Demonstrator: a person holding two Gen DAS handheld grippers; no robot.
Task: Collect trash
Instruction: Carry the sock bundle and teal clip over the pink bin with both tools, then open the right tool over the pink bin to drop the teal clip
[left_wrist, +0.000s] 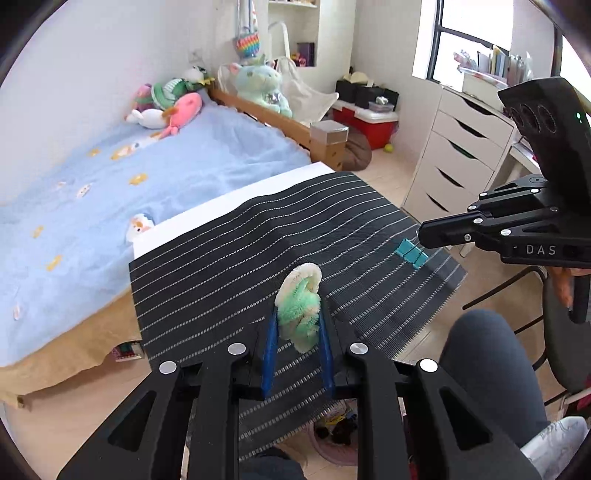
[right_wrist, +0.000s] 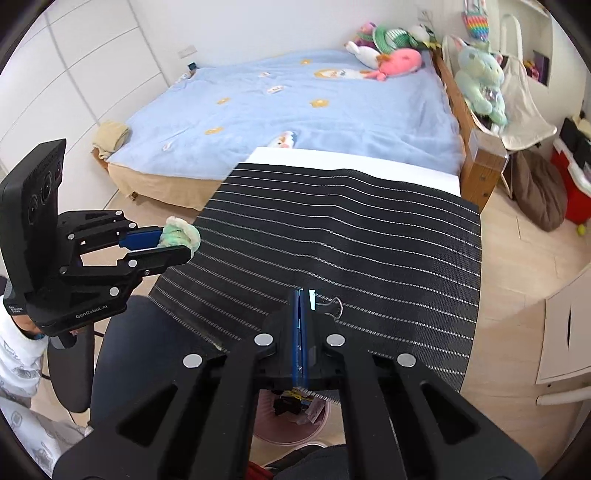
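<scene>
Left gripper (left_wrist: 298, 325) w/ blue-padded jaws closed partway on fuzzy green-and-cream crumpled fabric wad (left_wrist: 300, 307), wad pinched betw. both pads, held above black mat w/ thin white stripes (left_wrist: 229, 240). Same wad (right_wrist: 179, 232) seen from right wrist view at tip of left gripper (right_wrist: 173, 242), off left edge of mat (right_wrist: 351, 229), clear of surface.

Right gripper (right_wrist: 303, 295) w/ jaws pressed nearly together, blue pads touching or almost. Teal binder clip w/ silver wire handles (right_wrist: 325, 302) at its tip, just right of pads; wire loop sticking out to right. Can't tell for sure from right wrist view whether clip clamped betw. pads or only beside them. In left wrist view, teal clip (left_wrist: 410, 253) sits at very tip of right gripper (left_wrist: 421, 234), near right edge of mat, touching or just over it.

Mat draped over white counter (left_wrist: 236, 199), front edge hanging down. Pink round bin w/ scraps inside (right_wrist: 291, 417) on floor below mat edge, partly hidden by right gripper body; also glimpsed in left view (left_wrist: 332, 439).

Behind counter: bed w/ light-blue blanket (right_wrist: 295, 110), pile of plush toys (right_wrist: 391, 51) at headboard end. White drawer unit (left_wrist: 458, 155) at right in left wrist view. Person's dark-trousered leg (left_wrist: 487, 369) at lower right.
</scene>
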